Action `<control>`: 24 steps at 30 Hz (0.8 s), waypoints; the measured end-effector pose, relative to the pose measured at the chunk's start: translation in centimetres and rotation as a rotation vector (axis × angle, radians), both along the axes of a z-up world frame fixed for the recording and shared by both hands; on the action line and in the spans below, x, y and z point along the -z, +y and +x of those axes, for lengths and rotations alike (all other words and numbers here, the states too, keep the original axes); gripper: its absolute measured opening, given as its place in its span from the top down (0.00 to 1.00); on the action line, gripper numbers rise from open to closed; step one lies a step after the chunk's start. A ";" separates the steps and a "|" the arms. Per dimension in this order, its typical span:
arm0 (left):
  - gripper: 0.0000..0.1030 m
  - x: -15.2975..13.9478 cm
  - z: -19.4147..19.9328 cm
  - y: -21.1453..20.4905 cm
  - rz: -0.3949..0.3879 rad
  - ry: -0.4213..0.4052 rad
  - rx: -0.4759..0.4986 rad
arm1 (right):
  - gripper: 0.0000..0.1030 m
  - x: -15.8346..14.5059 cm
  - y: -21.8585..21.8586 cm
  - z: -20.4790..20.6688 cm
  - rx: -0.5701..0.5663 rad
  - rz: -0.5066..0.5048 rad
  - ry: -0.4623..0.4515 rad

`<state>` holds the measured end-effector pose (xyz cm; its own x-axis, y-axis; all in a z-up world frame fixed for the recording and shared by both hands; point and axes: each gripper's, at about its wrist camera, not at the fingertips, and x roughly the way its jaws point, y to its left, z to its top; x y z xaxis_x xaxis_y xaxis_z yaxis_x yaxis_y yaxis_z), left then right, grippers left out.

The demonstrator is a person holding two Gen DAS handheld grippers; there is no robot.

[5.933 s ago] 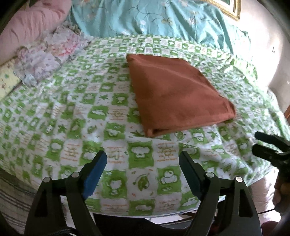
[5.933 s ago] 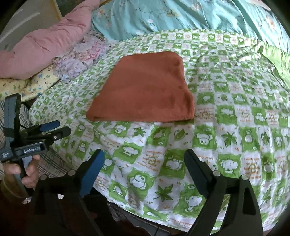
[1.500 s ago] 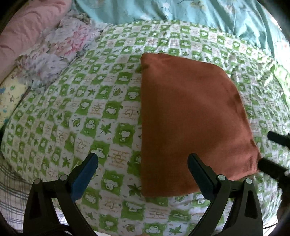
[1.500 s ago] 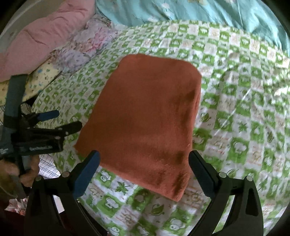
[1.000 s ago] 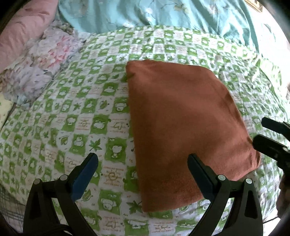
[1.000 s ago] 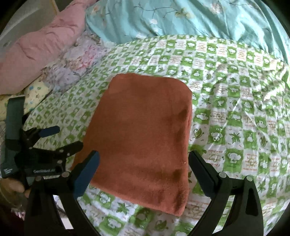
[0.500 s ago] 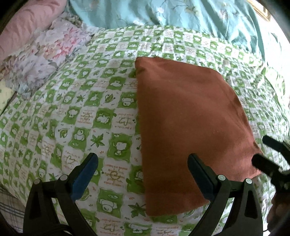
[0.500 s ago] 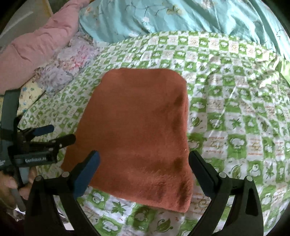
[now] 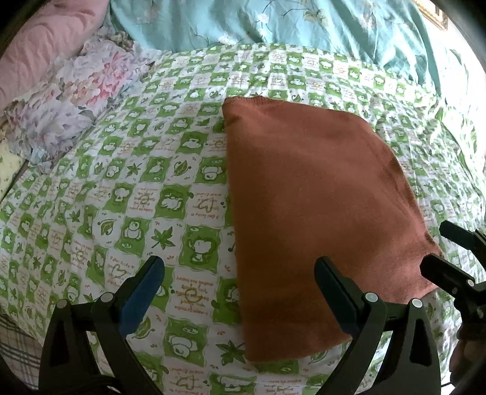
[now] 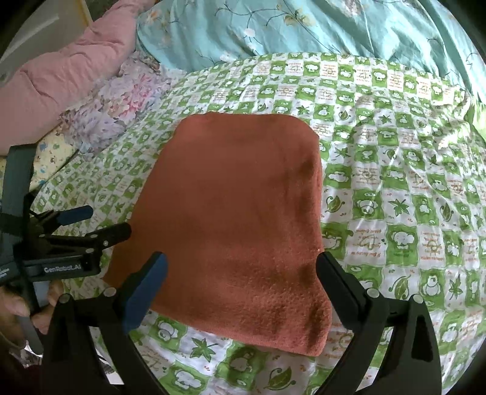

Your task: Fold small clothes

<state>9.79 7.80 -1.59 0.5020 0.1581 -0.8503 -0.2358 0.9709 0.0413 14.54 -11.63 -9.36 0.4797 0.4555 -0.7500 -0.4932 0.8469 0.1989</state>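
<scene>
cloth: rust-brown cloth (image 9: 316,212) lies flat on the bed (image 9: 145,194), already folded at least once by the look of the thick near edge. Roughly rectangular, long axis running away from the person.
bed: green-and-white check sheet, soft and a bit wrinkled. Teal quilt (image 9: 303,24) at the far side, pink pillow (image 10: 60,73) and floral fabric (image 9: 79,100) off to the left, well apart from the cloth.
left tongs: left tongs (image 9: 240,288) spread wide, holding nothing. They hover above the near-left corner of the cloth; the right finger overlaps the cloth in view, the left finger is over bare sheet.
right tongs: right tongs (image 10: 241,284) also gaping and empty, hovering above the near edge, toward the near-right corner. Cannot tell whether either touches the fabric.
step: looks like the approach to grab the near edge for the next fold, near half over far half.
grip: come down on the two near corners, one per side, and pinch all layers together. Catching only the top layer would peel the earlier fold open.
depth: soft mattress, so don't dig in or the sheet gets pinched too. Slide the lower finger under the cloth edge only.
lift: raise both corners level and together, carry to the far edge, match corners before letting go.
risk: plush fabric is thick at the corners and may slip; uneven pull skews the fold.
</scene>
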 end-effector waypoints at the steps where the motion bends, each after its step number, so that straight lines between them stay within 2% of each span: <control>1: 0.04 0.0 0.0 0.0 -0.002 0.000 0.001 | 0.05 0.0 0.0 0.0 -0.001 -0.001 0.000; 24: 0.04 0.4 0.5 -0.1 0.008 0.008 0.031 | 0.05 0.1 0.1 0.4 -0.001 -0.002 0.009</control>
<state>10.33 7.69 -1.97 0.4998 0.1498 -0.8531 -0.2054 0.9773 0.0513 14.94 -11.49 -9.42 0.4724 0.4541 -0.7554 -0.4923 0.8468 0.2012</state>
